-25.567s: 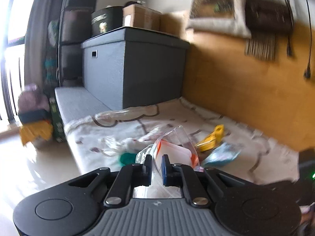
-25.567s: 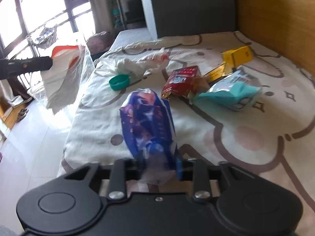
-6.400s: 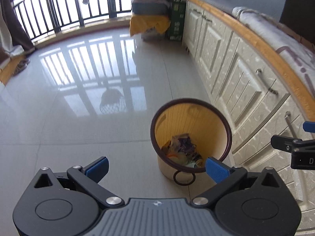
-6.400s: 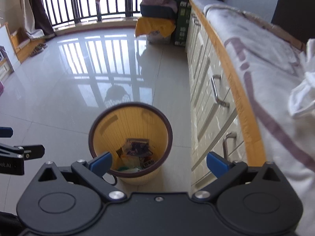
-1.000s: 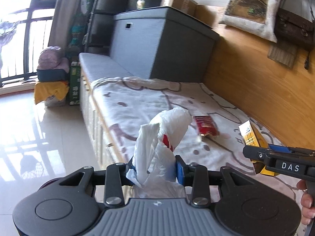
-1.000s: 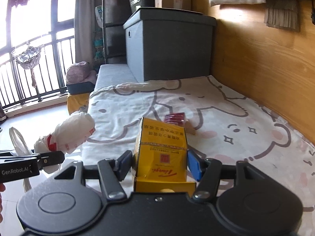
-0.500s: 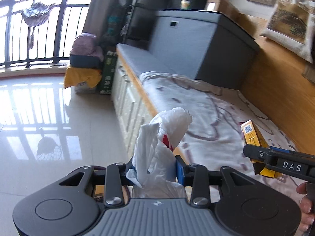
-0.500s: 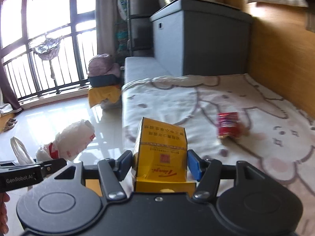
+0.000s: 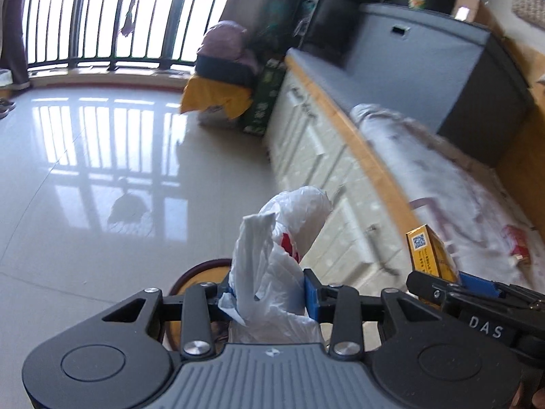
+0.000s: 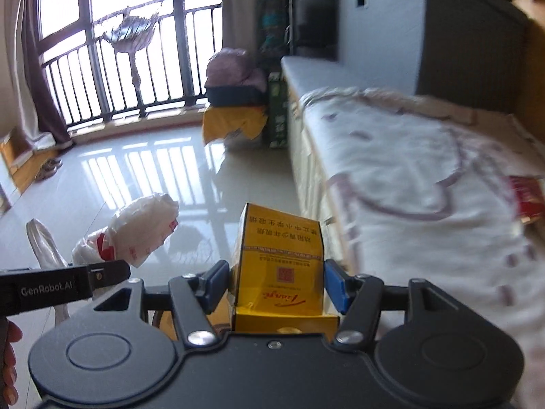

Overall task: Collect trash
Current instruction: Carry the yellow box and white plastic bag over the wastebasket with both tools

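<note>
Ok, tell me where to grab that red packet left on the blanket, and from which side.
Take the red packet across its short width, coming straight down from above. It lies flat on the blanket, so only its top face and thin edges are open to a claw. It is blurred here, so its exact angle is unclear. Both claws are full right now.

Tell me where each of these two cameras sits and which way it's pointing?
Left wrist: rides on the left gripper, facing floor, balcony railing and bin; its fingers clamp a white plastic bag; the right gripper intrudes at right.
Right wrist: rides on the right gripper, facing floor, railing and bed; it holds a yellow box; the left gripper and fingertips of a hand show at left.
Shared: bag, box, red packet on the bed.
</note>
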A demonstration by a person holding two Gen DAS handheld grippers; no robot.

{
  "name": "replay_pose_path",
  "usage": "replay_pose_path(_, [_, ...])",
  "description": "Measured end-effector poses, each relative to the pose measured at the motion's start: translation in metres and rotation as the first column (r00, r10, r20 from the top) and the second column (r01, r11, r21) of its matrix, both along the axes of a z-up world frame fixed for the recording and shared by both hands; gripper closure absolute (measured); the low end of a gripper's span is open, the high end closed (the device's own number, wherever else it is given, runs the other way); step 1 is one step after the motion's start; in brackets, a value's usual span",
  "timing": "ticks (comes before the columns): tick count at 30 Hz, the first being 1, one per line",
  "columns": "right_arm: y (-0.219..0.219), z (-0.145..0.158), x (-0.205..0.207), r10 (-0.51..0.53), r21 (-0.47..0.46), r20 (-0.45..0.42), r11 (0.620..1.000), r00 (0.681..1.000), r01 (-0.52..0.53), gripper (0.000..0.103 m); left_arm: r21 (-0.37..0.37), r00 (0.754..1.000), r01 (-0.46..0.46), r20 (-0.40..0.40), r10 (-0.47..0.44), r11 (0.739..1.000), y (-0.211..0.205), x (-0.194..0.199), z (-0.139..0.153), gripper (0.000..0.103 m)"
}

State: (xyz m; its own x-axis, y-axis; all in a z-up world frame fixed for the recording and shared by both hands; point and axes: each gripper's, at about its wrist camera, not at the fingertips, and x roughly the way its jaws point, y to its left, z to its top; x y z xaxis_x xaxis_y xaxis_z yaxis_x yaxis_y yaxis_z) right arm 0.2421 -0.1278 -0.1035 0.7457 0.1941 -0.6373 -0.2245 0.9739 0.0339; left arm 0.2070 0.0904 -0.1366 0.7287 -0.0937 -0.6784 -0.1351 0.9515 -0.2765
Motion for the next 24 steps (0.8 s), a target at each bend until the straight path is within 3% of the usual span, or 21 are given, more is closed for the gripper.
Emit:
replay_pose_path(12, [0.028,-0.09,0.056,0.009,0.041,-0.225,0.999,0.974,0.0,0.042,0.026,0.982,-0.007,-0.187,0.012,1.0,0.018,0.029,-0.072,0.064])
replay_pose_path(24, [0.04,-0.155,0.081,0.018,0.059,-0.391,0.998,0.92,0.005,0.041,0.026,0.916,-0.054,-0.396,0.06,0.998,0.034,0.04,-0.145,0.064])
